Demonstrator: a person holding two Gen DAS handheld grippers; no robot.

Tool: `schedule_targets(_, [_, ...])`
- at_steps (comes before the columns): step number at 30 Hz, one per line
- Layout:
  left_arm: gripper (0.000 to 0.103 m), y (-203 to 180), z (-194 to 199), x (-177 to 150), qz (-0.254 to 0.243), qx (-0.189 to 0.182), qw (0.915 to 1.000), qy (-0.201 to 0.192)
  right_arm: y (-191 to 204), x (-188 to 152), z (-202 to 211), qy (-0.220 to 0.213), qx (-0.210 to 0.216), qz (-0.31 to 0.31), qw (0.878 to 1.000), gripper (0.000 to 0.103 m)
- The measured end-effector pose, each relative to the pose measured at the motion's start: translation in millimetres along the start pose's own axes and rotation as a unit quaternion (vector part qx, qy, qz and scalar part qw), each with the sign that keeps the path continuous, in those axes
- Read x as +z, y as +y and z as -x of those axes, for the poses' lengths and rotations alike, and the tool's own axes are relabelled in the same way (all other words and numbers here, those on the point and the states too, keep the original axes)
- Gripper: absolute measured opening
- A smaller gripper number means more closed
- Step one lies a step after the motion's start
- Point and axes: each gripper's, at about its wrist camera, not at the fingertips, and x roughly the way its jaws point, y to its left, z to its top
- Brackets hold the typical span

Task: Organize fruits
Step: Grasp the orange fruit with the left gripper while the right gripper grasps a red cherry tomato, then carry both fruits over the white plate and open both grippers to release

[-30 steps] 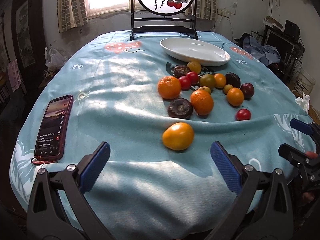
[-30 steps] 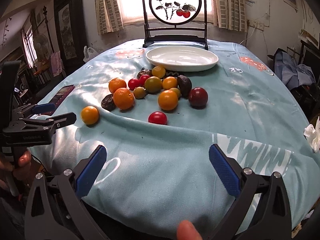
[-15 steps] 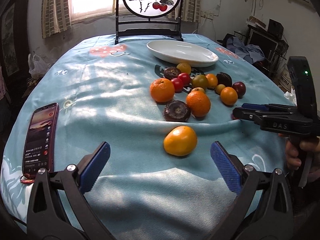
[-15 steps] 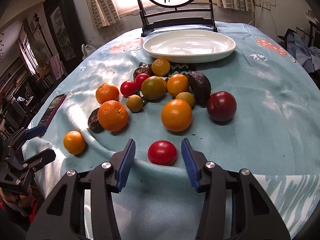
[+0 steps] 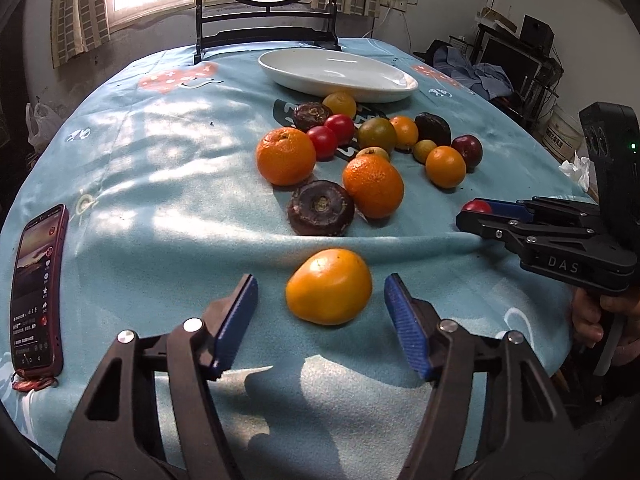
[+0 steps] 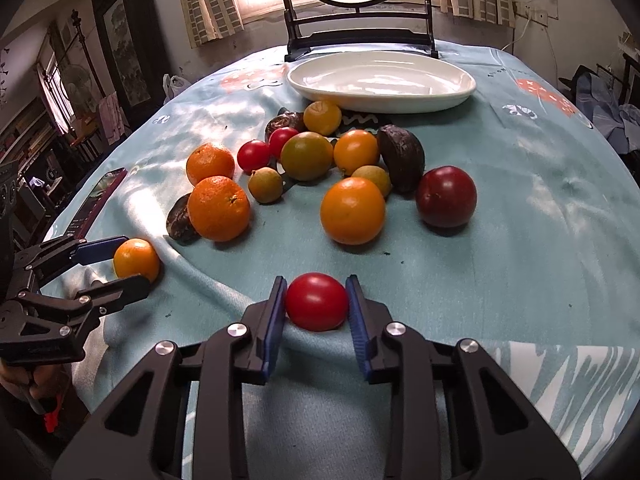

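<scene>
My right gripper (image 6: 316,304) is shut on a red tomato (image 6: 316,301) that rests on the blue tablecloth near the front edge; it also shows in the left wrist view (image 5: 476,206). My left gripper (image 5: 322,304) is open, its pads on either side of a yellow-orange fruit (image 5: 329,286) without touching it; this fruit also shows in the right wrist view (image 6: 136,259). Several oranges, tomatoes and dark fruits (image 6: 352,210) lie in a cluster in mid-table. An empty white oval plate (image 6: 460,88) stands behind them.
A phone (image 5: 38,292) lies at the table's left edge. A black framed round screen (image 6: 356,36) stands behind the plate. A dark red plum (image 6: 446,196) sits at the cluster's right. Furniture and clutter surround the table.
My right gripper has closed its pads onto the red tomato. My left gripper has moved forward and narrowed around the yellow-orange fruit.
</scene>
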Motion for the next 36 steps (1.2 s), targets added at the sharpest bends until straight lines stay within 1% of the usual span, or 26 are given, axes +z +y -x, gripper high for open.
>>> schedule_targets(1, [0.065,-2.2,-2.6,0.3,-0.003,-0.001,1.0,0.004,0.9,-0.8,0.4,-0.001,-0.001,0.002,1.0,0.031])
schedule_targets(3, [0.053,-5.7,-7.7,0.7,-0.006,0.0,0.9999,0.013,1.0,-2.3,1.3,-0.002,0.0,0.004,1.0,0.031])
schedule_targets(5, [0.049,-7.9,-8.1,1.1,-0.009,0.006,0.9999,0.012,-1.0,-3.8,2.2,-0.003,0.005,0.001,1.0,0.03])
schedule_targets(7, [0.042,-7.7,-6.9,1.6,-0.01,0.009,0.9999,0.01,-2.9,-5.3,2.9,-0.004,0.01,-0.002,1.0,0.03])
schedule_targets(11, [0.042,-5.1,-2.5,0.9,-0.006,-0.003,0.9999,0.009,-6.5,-7.6,5.0,-0.008,0.022,-0.008,1.0,0.03])
schedule_targets(14, [0.042,-6.4,5.8,3.0,-0.01,-0.011,0.9999,-0.005,-8.6,-8.3,6.9,-0.011,0.031,-0.014,0.999,0.03])
schedule_targets(18, [0.042,-5.6,16.7,18.3,-0.008,-0.036,0.999,-0.027,-9.8,-2.3,15.9,-0.024,0.045,-0.017,0.999,0.03])
schedule_targets(20, [0.042,-4.9,18.4,34.3,-0.006,-0.048,0.9981,-0.04,-13.8,9.7,22.9,-0.042,0.057,-0.026,0.997,0.03])
schedule_targets(22, [0.042,-4.5,17.3,57.3,-0.007,-0.05,0.9971,-0.057,-20.8,28.6,29.2,-0.068,0.062,-0.038,0.995,0.03])
schedule_targets(24, [0.042,-2.8,9.8,86.8,-0.008,-0.047,0.9964,-0.071,-29.6,54.3,29.4,-0.097,0.053,-0.045,0.993,0.03])
schedule_targets(26, [0.042,0.6,-3.0,121.6,0.004,-0.048,0.9957,-0.079,-41.6,82.4,20.7,-0.111,0.04,-0.054,0.992,0.03])
schedule_targets(28, [0.042,4.9,-23.0,156.1,0.017,-0.053,0.9956,-0.076,-54.8,109.9,5.2,-0.111,0.027,-0.064,0.991,0.03])
schedule_targets(31, [0.043,8.6,-59.9,197.7,0.021,-0.035,0.9973,-0.062,-69.9,145.8,-24.9,-0.097,0.002,-0.065,0.993,0.03])
schedule_targets(34, [0.043,14.2,-102.5,225.6,0.025,-0.016,0.9992,-0.027,-83.6,170.3,-56.4,-0.067,-0.016,-0.062,0.996,0.03])
schedule_targets(36, [0.043,18.9,-126.9,237.9,0.034,-0.015,0.9993,-0.001,-92.0,180.1,-73.6,-0.047,-0.02,-0.065,0.997,0.029])
